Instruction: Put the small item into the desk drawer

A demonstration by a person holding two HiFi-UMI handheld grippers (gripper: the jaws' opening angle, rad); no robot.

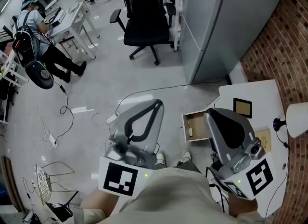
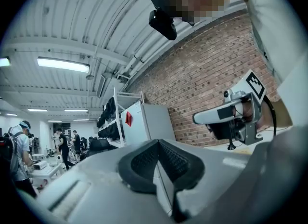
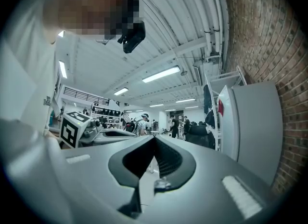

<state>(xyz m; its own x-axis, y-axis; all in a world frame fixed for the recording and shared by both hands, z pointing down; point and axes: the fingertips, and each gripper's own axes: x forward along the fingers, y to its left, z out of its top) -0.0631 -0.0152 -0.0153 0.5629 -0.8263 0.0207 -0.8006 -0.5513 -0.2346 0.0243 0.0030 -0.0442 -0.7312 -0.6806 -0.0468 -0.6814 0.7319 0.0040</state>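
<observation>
The wooden desk drawer [image 1: 186, 127] stands pulled out from the white desk [image 1: 260, 93], and a small white item [image 1: 190, 132] lies inside it. My right gripper [image 1: 210, 113] is held over the desk's left edge, just right of the drawer. Its jaws are shut with nothing between them, and its tips [image 3: 154, 137] point up into the room. My left gripper [image 1: 157, 103] hangs over the floor left of the drawer, also shut and empty, with its pads [image 2: 168, 158] meeting at the tip.
On the desk are a dark picture frame [image 1: 242, 106], a cork square [image 1: 263, 139] and a white lamp [image 1: 296, 120]. A black office chair [image 1: 144, 20] and a grey cabinet [image 1: 216, 25] stand ahead. Cables [image 1: 67, 117] trail over the floor. A brick wall [image 1: 288, 40] runs along the right.
</observation>
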